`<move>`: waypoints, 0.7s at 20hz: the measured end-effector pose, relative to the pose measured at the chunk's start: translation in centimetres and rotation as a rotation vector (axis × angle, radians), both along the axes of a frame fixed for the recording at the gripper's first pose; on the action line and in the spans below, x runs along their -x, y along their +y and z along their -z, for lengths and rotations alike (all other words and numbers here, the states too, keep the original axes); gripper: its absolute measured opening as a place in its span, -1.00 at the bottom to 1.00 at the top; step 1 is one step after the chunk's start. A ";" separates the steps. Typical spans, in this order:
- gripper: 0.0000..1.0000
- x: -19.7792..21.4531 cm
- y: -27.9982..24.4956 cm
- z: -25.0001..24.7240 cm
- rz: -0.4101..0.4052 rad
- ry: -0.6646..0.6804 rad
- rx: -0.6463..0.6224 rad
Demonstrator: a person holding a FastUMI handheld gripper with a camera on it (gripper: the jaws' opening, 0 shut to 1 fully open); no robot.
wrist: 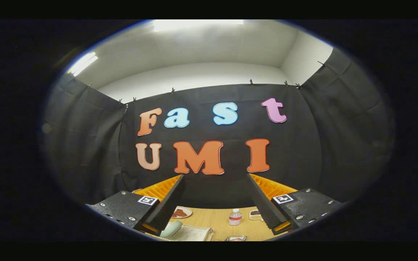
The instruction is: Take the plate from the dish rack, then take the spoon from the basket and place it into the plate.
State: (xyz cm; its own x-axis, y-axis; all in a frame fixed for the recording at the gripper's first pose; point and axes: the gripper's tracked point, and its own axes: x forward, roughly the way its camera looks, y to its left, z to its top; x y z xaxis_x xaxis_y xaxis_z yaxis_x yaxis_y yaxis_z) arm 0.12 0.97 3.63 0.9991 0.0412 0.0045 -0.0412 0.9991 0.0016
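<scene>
My gripper (215, 177) is held high and tilted up toward the booth's back wall, open, with nothing between its fingers. Far below, between the fingers, lies the wooden table (216, 219). On it, by the left finger, a pale green plate (171, 228) leans in a white dish rack (194, 233). A small shallow container (236, 238), possibly the basket, sits at the near edge; its contents are too small to tell. I cannot make out a spoon.
A small clear bottle (235, 217) with a white cap stands mid-table. A small dish with reddish food (181, 212) lies near the left finger, and another flat item (255, 214) rests by the right finger. Black cloth walls close the booth on three sides.
</scene>
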 end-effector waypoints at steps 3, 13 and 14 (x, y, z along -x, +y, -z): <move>0.98 -0.1 0.2 1.4 -0.004 0.047 0.003; 0.98 -1.4 3.2 7.9 -0.078 0.351 -0.026; 0.98 -1.7 3.3 8.8 -0.074 0.391 -0.030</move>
